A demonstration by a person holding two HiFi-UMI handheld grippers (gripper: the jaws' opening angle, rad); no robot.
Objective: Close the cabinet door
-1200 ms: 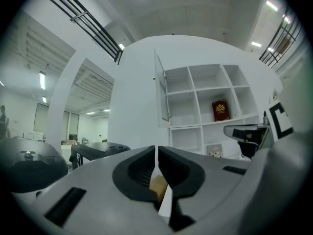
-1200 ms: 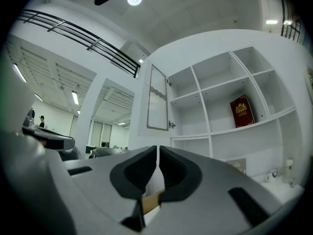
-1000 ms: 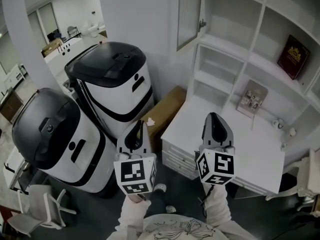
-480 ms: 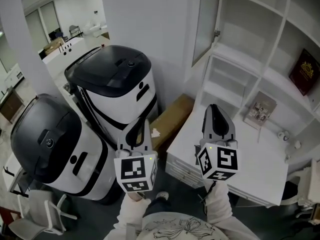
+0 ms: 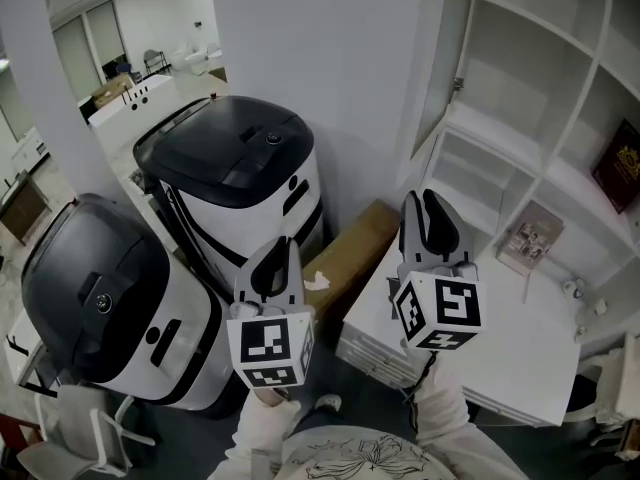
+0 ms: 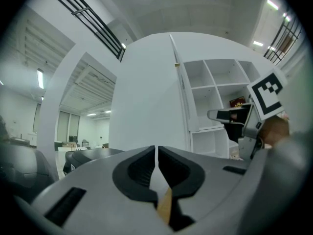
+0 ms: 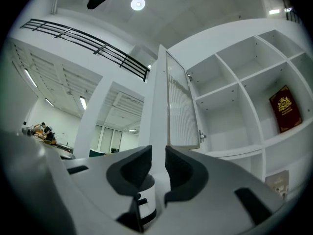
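White wall (image 5: 330, 58), round ceiling light (image 7: 138, 4)

Left hand-held gripper (image 5: 283, 248) closed, right hand-held gripper (image 5: 425, 201) slightly parted.

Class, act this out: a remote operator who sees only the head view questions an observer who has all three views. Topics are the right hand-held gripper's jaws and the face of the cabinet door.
Operator: In the head view I see the right hand-held gripper only from behind. Are its jaws open?
Observer: Yes. The right gripper view shows them slightly apart, with nothing between them.
Operator: The cabinet door is almost edge-on to me. What is its face like?
Observer: The right gripper view shows a ribbed panel in a white frame. The door stands open from the shelves.
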